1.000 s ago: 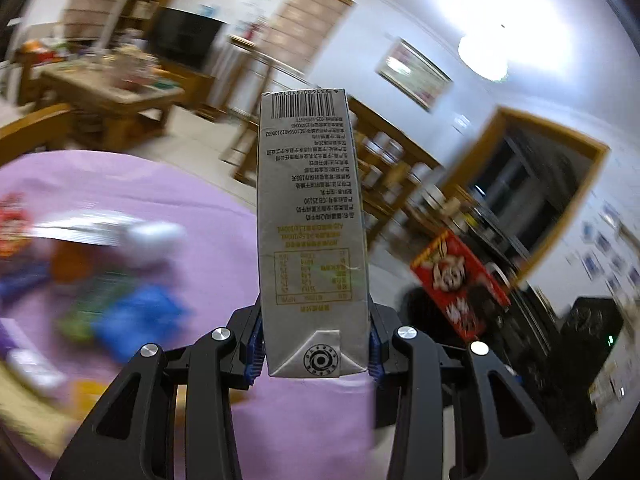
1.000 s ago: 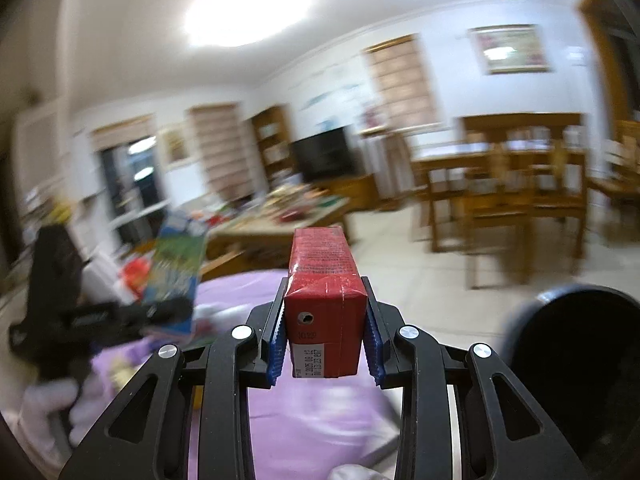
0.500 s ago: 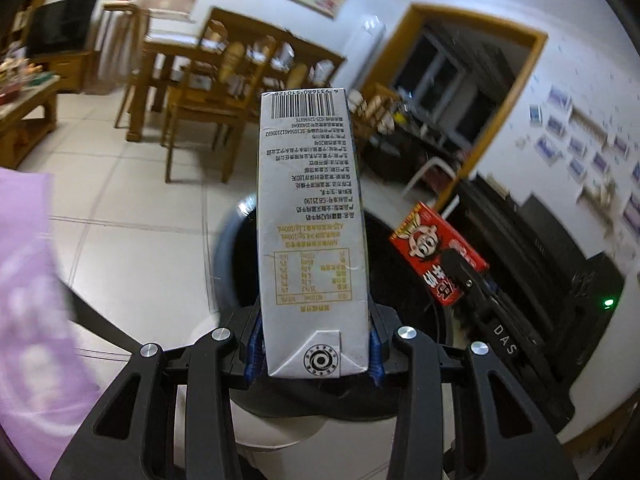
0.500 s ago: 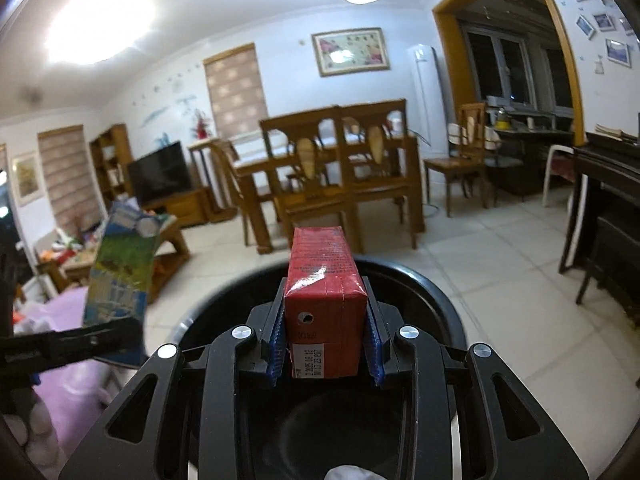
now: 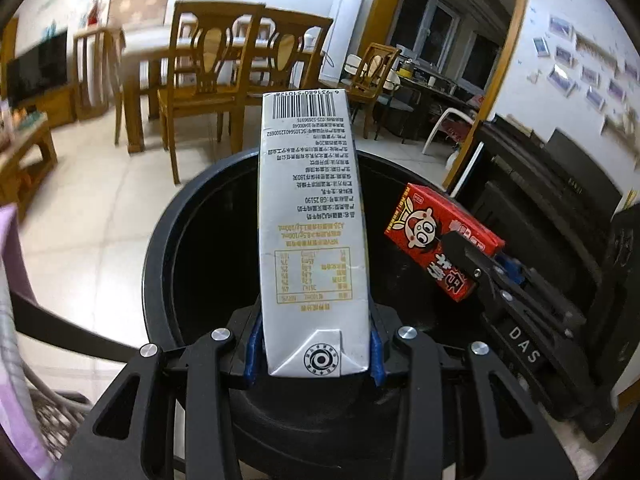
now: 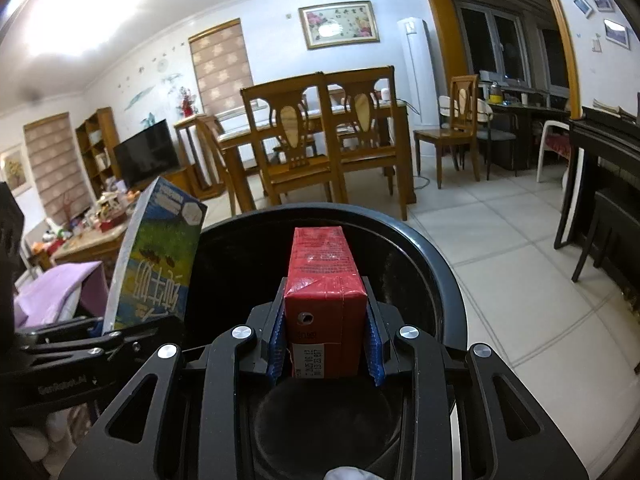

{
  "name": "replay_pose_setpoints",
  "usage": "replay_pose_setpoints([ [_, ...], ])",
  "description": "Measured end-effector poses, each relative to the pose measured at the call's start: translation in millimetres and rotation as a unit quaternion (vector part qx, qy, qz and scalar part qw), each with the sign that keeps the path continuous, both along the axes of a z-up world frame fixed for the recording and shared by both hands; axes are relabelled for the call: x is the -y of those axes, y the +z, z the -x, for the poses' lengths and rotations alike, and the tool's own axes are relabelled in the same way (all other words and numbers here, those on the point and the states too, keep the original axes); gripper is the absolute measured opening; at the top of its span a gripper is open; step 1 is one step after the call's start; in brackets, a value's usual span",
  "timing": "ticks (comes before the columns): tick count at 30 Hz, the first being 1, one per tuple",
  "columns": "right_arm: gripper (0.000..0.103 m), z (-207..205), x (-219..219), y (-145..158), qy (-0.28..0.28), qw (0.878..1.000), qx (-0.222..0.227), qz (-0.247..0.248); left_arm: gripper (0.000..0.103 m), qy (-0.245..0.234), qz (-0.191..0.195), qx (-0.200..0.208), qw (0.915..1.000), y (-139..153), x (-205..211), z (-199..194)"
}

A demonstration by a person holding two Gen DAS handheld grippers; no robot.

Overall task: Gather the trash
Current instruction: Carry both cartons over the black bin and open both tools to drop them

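- Our left gripper [image 5: 314,354] pinched a tall silver milk carton [image 5: 312,236] by its lower end, blue pads pressed to both sides, the carton held over the open black bin [image 5: 160,248].
- Our right gripper [image 6: 325,346] clamped a small red drink box [image 6: 323,292] between its pads, also above the bin's mouth [image 6: 440,264].
- In each wrist view we saw the other gripper's carton beside our own, near the bin rim.
- A purple cloth [image 6: 56,288] lay to the left; wooden dining chairs [image 6: 296,152] stood behind the bin.
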State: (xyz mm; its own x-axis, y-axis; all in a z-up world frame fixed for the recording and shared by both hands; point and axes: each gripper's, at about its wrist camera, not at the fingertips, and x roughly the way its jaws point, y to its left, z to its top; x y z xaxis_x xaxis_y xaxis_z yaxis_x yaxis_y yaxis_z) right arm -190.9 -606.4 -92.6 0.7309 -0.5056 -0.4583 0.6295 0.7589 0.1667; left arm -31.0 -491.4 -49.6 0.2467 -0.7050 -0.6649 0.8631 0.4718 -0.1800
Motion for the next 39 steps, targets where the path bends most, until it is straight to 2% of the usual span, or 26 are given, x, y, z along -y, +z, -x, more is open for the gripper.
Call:
replay_pose_setpoints([
  [4, 0.033, 2, 1, -2, 0.000, 1.000, 0.005, 0.002, 0.040, -0.020, -0.011, 0.037, 0.9990, -5, 10, 12],
  [11, 0.033, 0, -3, 1, 0.010, 1.000, 0.007, 0.001, 0.042, -0.024, -0.027, 0.057, 0.9977, -14, 10, 10],
  [12, 0.037, -1, -4, 1, 0.011, 1.000, 0.009, 0.000, 0.042, -0.025, -0.028, 0.060, 0.9975, -15, 10, 10],
  [13, 0.050, 0, -3, 2, 0.014, 1.000, 0.011, -0.002, 0.048, -0.024, -0.028, 0.066, 0.9971, -14, 10, 11],
  [14, 0.057, 0, 0, 3, 0.016, 1.000, 0.015, -0.004, 0.062, -0.022, -0.027, 0.073, 0.9967, -12, 9, 11],
  [15, 0.064, 2, -1, 4, 0.017, 1.000, 0.021, -0.003, 0.071, -0.018, -0.022, 0.086, 0.9959, -10, 7, 12],
  [16, 0.066, 4, -3, 6, 0.016, 0.999, 0.029, 0.000, 0.086, -0.014, -0.016, 0.096, 0.9952, -8, 4, 14],
  [17, 0.066, 7, -4, 9, 0.016, 0.999, 0.035, 0.003, 0.092, -0.010, -0.010, 0.106, 0.9942, -6, 2, 15],
  [18, 0.066, 8, -6, 12, 0.017, 0.999, 0.041, 0.006, 0.094, -0.009, -0.002, 0.118, 0.9929, -3, 0, 17],
  [19, 0.071, 11, -6, 14, 0.019, 0.999, 0.045, 0.008, 0.097, -0.011, 0.001, 0.124, 0.9922, -2, -1, 19],
  [22, 0.084, 19, -9, 22, 0.018, 0.998, 0.066, 0.013, 0.098, -0.015, -0.004, 0.140, 0.9900, -3, 0, 22],
  [29, 0.097, 30, -14, 33, 0.021, 0.996, 0.089, 0.012, 0.098, -0.025, -0.021, 0.166, 0.9855, -4, 1, 32],
  [35, 0.098, 37, -24, 46, 0.025, 0.994, 0.108, 0.007, 0.098, -0.015, -0.020, 0.176, 0.9841, 11, -19, 33],
  [39, 0.098, 37, -38, 63, 0.032, 0.992, 0.119, 0.000, 0.098, 0.024, -0.015, 0.160, 0.9867, 30, -62, 24],
])
